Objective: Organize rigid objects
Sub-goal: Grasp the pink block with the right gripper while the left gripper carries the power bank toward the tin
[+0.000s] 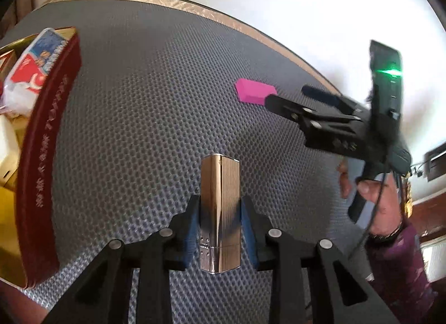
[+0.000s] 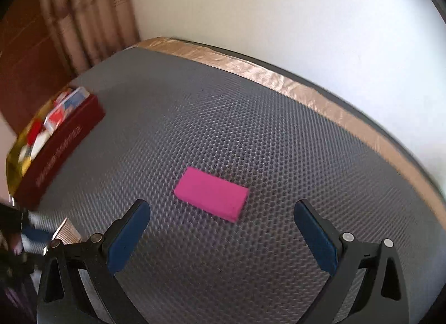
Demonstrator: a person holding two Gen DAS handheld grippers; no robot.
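Note:
My left gripper is shut on a ribbed metal lighter, held between its blue pads over the grey mat. A pink block lies flat on the mat just ahead of my right gripper, which is open and empty. The pink block also shows in the left wrist view, with the right gripper hovering just right of it. The lighter's corner and the left gripper appear at the lower left of the right wrist view.
A dark red box with a gold inside stands at the mat's left, holding a red-white-blue packet and other items; it also shows in the right wrist view. The grey honeycomb mat has a tan far edge by a white wall.

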